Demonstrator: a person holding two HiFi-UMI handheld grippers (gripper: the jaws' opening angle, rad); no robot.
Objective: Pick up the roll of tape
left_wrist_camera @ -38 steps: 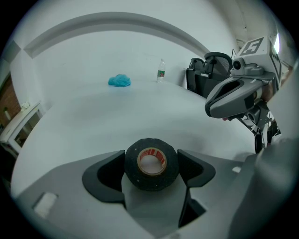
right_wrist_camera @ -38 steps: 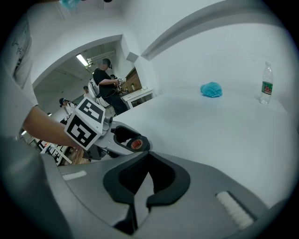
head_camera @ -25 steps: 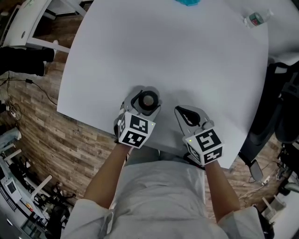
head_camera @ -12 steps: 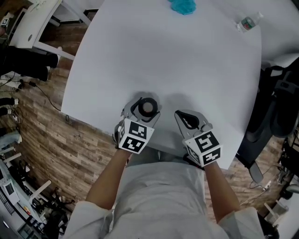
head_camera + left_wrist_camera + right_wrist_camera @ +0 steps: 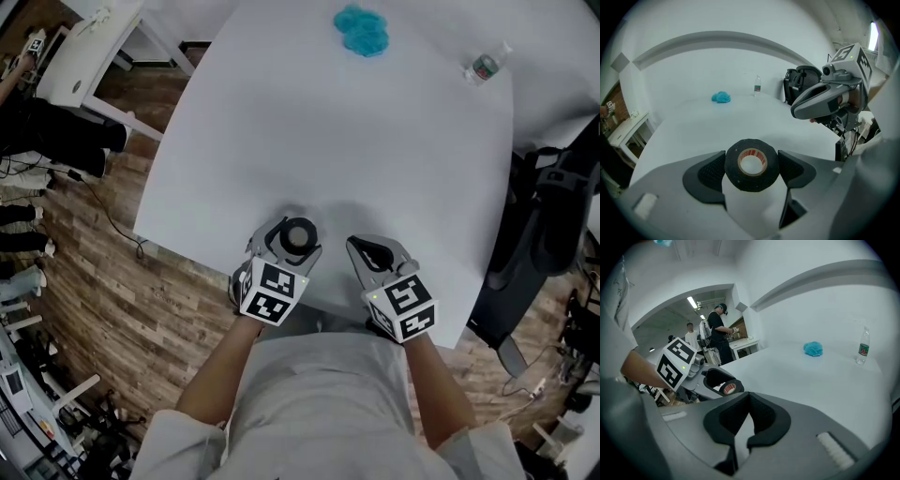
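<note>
Our left gripper [image 5: 292, 242] clamps the black tape roll w/ red-printed core [image 5: 751, 181]; right gripper [image 5: 370, 251] has jaws together, empty. Grasp seems made, we judge; next we lift straight up.

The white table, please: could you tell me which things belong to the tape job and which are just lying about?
Job: black roll of tape with a red-printed core, gripped in the left tool.
Lying about: crumpled blue cloth; clear plastic water bottle; shut, empty right tool.
</note>
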